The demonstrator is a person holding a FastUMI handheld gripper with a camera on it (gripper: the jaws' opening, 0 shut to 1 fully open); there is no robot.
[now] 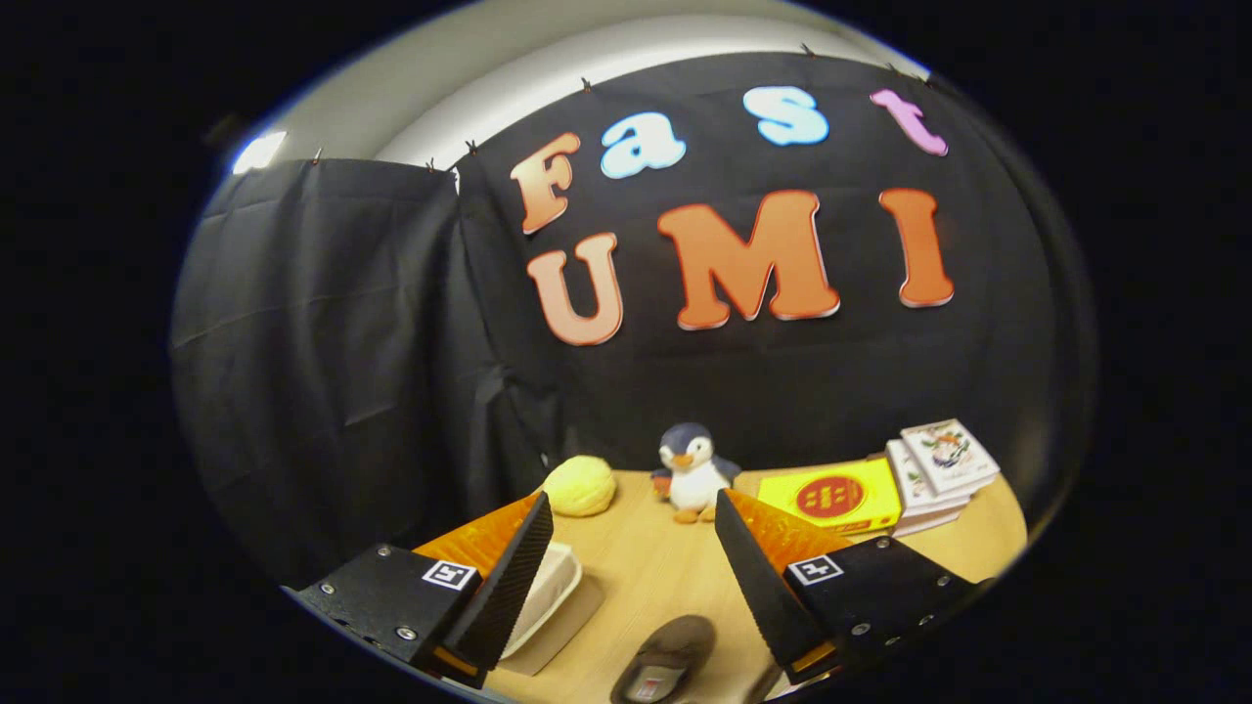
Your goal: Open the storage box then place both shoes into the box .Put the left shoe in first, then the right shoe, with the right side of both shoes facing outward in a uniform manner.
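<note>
Your gripper (631, 548) rides above the table (646, 567) with its fingers spread wide and nothing between them; neither pad touches anything.

Below the gap and nearer you lies one dark shoe (665, 660), sole side down as far as you can tell, its opening facing up. Which shoe of the pair it is cannot be read from here. Just behind your left finger sits a white box (548, 592), partly hidden by that finger, resting on a flat tan sheet or lid (562, 631); this is likely the storage box, but whether it stands open or closed cannot be told.

By that reading, the task looks barely begun: no shoe is inside the box as far as you can see, and no shoe is held. What remains for you is to open the box if it is closed, put in the left shoe, then the right, each with its right side facing outward.

Counted, going outward:
- one shoe in sight
- one white box
- one yellow round plush (579, 486) beyond the left finger
- one penguin toy (693, 471) straight ahead at the far edge
- one yellow flat box (831, 496) beyond the right finger
- one stack of booklets (939, 474) beside it, about three or four high
</note>
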